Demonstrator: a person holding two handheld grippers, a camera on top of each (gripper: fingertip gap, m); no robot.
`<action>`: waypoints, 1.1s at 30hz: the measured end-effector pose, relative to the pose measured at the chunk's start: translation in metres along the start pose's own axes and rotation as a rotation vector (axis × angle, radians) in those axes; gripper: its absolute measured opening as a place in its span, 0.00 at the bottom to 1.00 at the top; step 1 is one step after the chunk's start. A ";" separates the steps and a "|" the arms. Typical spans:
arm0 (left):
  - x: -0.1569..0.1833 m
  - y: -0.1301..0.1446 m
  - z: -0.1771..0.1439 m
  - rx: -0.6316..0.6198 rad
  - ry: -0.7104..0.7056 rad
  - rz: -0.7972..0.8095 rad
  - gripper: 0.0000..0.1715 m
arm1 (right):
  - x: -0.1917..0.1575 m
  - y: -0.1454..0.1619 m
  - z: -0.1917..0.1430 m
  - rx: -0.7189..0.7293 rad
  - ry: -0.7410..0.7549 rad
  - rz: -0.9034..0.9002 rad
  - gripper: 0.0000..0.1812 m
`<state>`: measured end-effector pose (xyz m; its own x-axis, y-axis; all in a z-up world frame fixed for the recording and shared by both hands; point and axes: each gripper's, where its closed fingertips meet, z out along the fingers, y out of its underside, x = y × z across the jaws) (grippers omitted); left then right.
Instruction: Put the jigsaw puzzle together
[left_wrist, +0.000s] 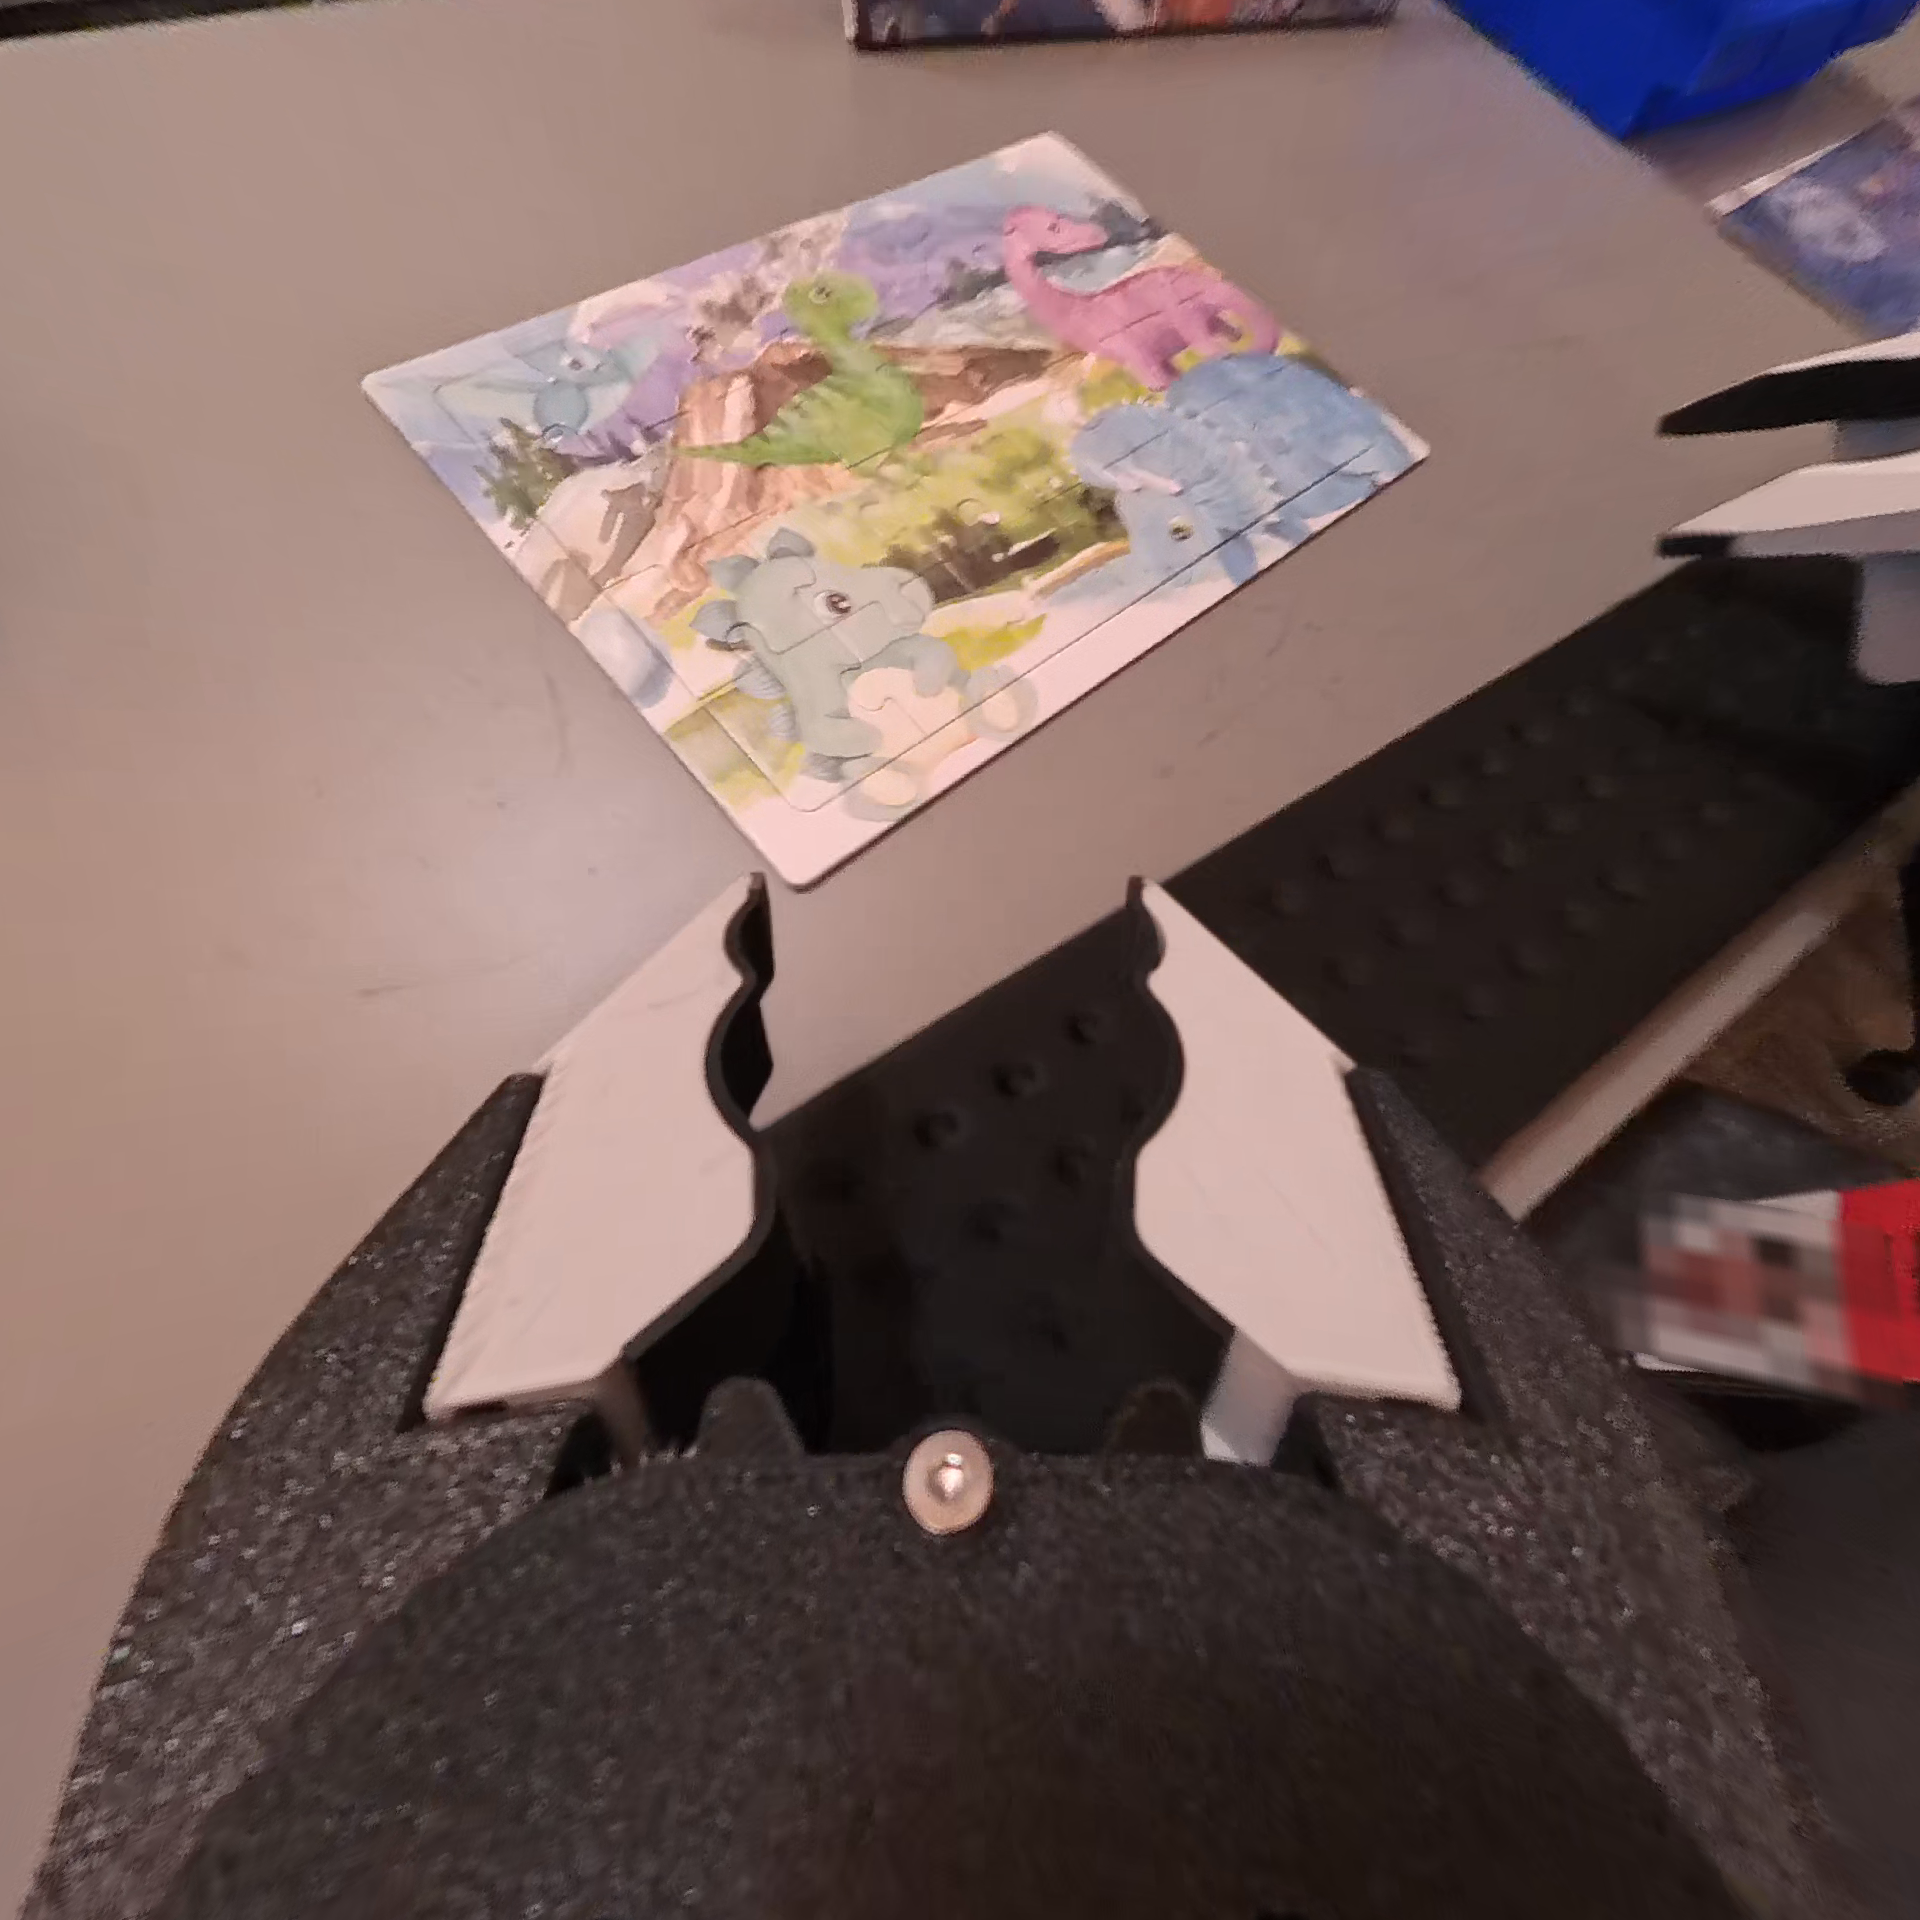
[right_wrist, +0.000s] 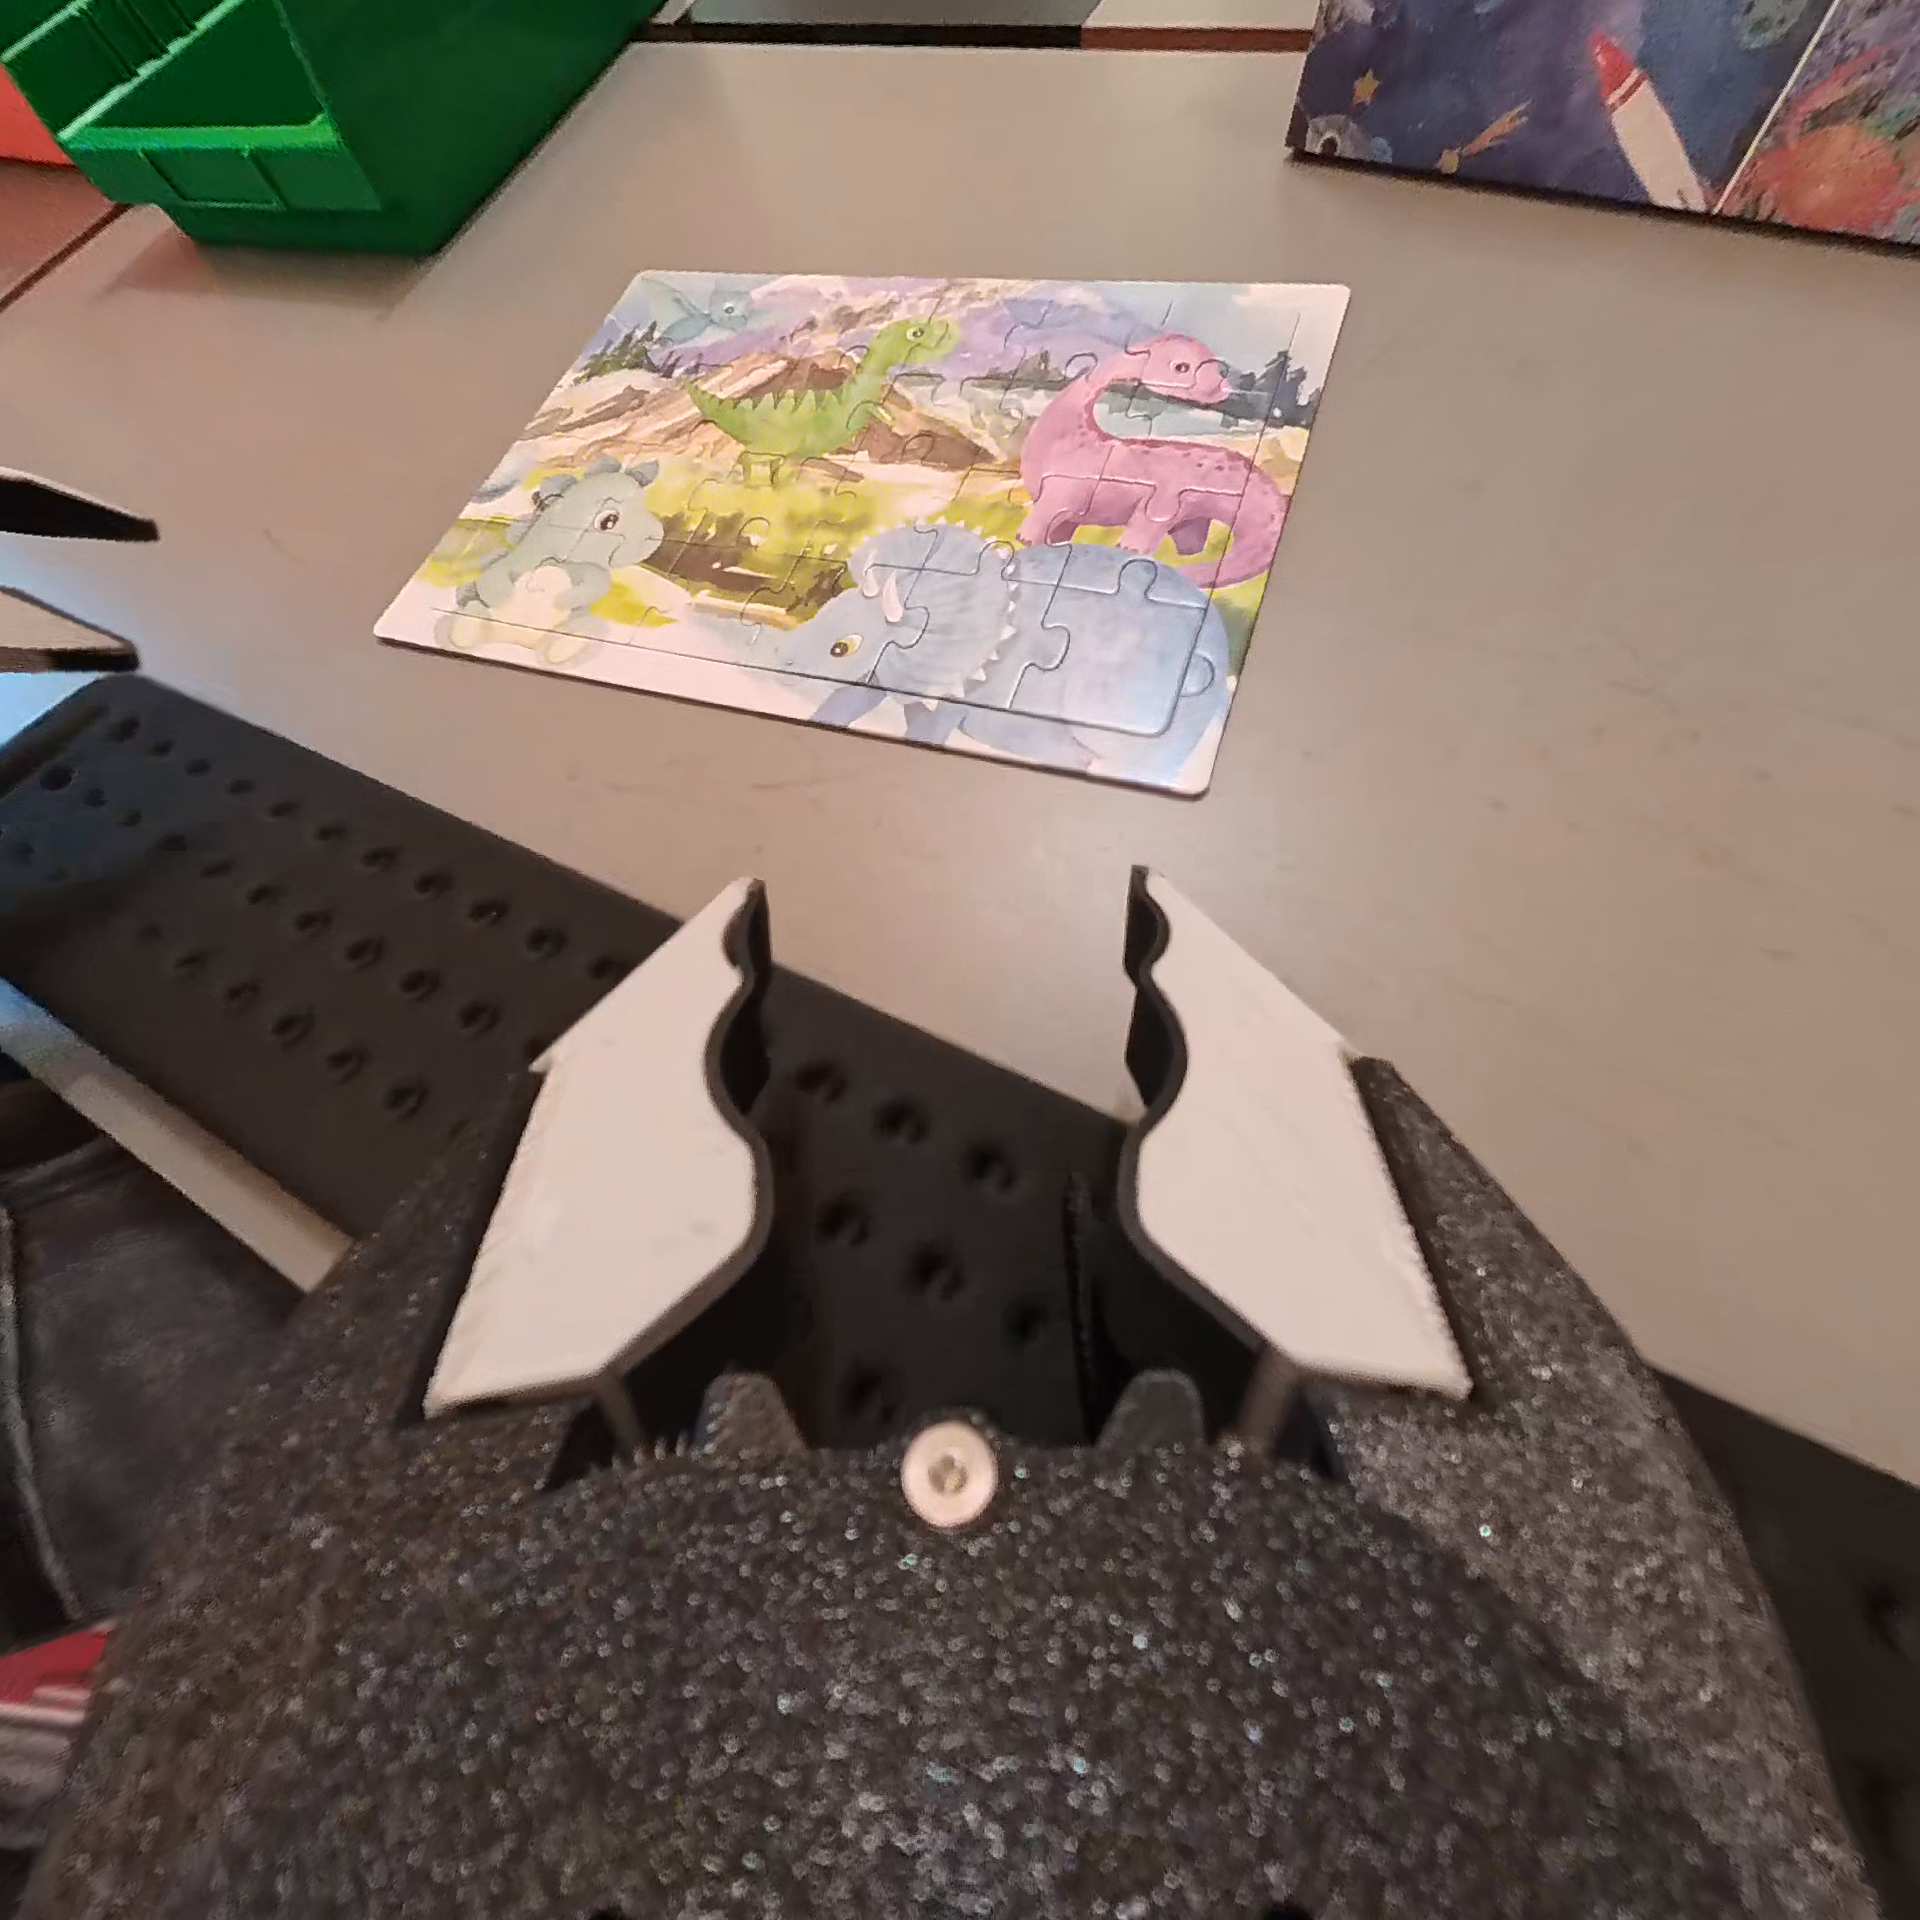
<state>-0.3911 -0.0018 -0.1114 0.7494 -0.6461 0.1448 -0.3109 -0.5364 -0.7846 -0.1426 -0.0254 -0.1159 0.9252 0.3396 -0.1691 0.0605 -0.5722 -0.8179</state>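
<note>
jigsaw puzzle (right_wrist: 862, 520) lies flat on the grey table (right_wrist: 1558, 623), every piece seated. left gripper (left_wrist: 951, 894) and right gripper (right_wrist: 948, 888) hover just short of the puzzle's near edge, fingers apart and empty. green bin (right_wrist: 229, 135) sits beyond the puzzle.

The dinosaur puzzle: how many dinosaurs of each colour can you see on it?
On the jigsaw puzzle, right wrist view:
Green: 1
Pink-purple: 1
Blue with a frill: 1
Pale grey-green baby: 1
Small blue flyer at the top: 1
Total: 5
</note>
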 end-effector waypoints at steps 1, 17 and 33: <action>-0.009 0.001 0.007 -0.038 -0.010 -0.006 0.40 | 0.003 -0.004 0.007 -0.021 -0.008 0.017 0.38; -0.026 -0.033 0.092 -0.148 0.204 -0.312 0.70 | 0.052 -0.035 0.114 -0.213 -0.034 0.218 0.45; 0.068 -0.051 0.128 -0.252 0.439 -0.183 0.80 | 0.097 -0.054 -0.015 -0.117 -0.091 0.557 0.42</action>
<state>-0.2498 0.0508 -0.1385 0.5064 -0.6674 0.5460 -0.3694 -0.7400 -0.5620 -0.0507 0.0272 -0.0802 0.7940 0.0232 -0.6075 -0.3810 -0.7597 -0.5269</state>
